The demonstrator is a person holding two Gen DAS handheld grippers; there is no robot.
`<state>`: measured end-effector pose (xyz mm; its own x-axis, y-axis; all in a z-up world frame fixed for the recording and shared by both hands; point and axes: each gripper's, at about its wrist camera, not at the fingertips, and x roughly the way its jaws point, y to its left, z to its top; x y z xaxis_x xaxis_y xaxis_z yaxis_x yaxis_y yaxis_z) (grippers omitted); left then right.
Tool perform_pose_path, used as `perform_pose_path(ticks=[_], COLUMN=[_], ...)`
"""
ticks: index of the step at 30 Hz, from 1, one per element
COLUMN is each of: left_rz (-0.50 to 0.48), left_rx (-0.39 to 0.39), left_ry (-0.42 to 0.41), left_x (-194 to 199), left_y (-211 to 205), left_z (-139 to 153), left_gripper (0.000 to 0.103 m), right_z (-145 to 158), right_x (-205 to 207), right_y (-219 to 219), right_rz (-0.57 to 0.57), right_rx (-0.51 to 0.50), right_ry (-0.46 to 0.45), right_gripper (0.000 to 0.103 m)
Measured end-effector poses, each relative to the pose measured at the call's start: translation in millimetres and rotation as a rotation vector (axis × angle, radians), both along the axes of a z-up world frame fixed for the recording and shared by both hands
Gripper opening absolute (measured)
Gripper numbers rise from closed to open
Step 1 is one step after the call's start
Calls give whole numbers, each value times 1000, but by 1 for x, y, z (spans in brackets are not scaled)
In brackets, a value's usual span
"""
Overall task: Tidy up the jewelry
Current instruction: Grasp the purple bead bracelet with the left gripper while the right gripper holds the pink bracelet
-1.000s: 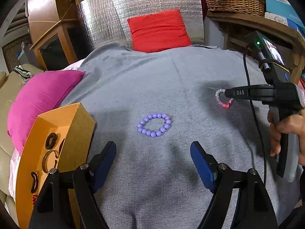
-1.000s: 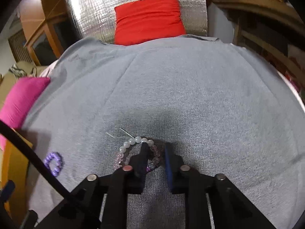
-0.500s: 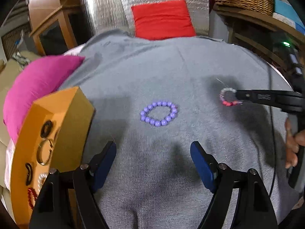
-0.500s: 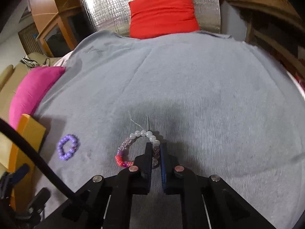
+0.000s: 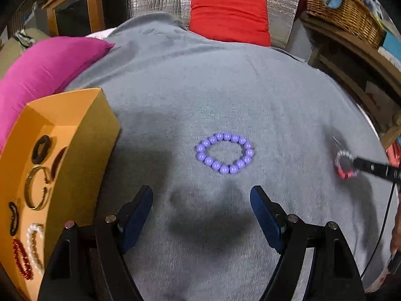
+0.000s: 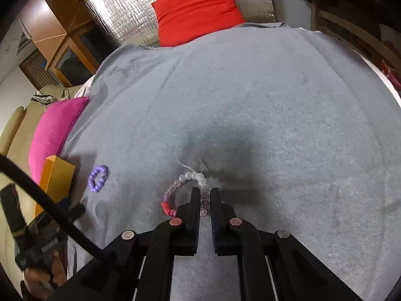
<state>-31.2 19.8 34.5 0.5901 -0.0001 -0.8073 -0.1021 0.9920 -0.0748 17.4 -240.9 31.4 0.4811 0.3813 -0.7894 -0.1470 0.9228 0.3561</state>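
Observation:
A purple bead bracelet [image 5: 224,153] lies flat on the grey cloth [image 5: 225,80], just ahead of my left gripper [image 5: 201,208], which stands open and empty over it. My right gripper [image 6: 205,198] is shut on a pink, clear and white bead bracelet [image 6: 185,188], whose loop hangs out to the left of the fingers with a thread end sticking up. In the left wrist view that bracelet [image 5: 344,163] shows blurred at the right gripper's tip. The purple bracelet [image 6: 98,178] is also in the right wrist view, far left. An orange box [image 5: 95,130] at the left holds several bracelets and rings.
A pink cushion [image 5: 47,67] lies behind the orange box, and a red cushion [image 5: 229,15] leans on silver foil at the far edge. A wicker basket [image 5: 343,12] sits on wooden shelves at the right. The other hand-held gripper and its cable [image 6: 37,193] fill the right view's lower left.
My right gripper closed on the pink and white bracelet and carried it left, off the cloth. My left gripper moved in toward the purple bracelet, which now looks larger and nearer.

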Motion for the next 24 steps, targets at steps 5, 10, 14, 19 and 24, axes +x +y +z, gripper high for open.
perform_pose_path(ticks=[5,10,14,19,24], left_rz=[7,28,22,21,-25], left_rx=[-52,-63,-78,-74,-70], left_ry=[-4,2,-2,-19,-40], left_x=[21,36,44,47,44], left_y=[1,-4,-12,-19,-23], left_z=[-3,-8,-12,-16,-15], left_gripper=[80,80,80,65,21], right_z=[1,-6,-11,-12,-10], right_x=[-6,-9,-12,-16,-16], right_y=[-3,-3,-4,-11,-24], right_rz=[25,36,38,40,25], right_rx=[15,4,6,15,49], right_ry=[10,31,44,53,71], right_gripper=[8,8,9,9,10])
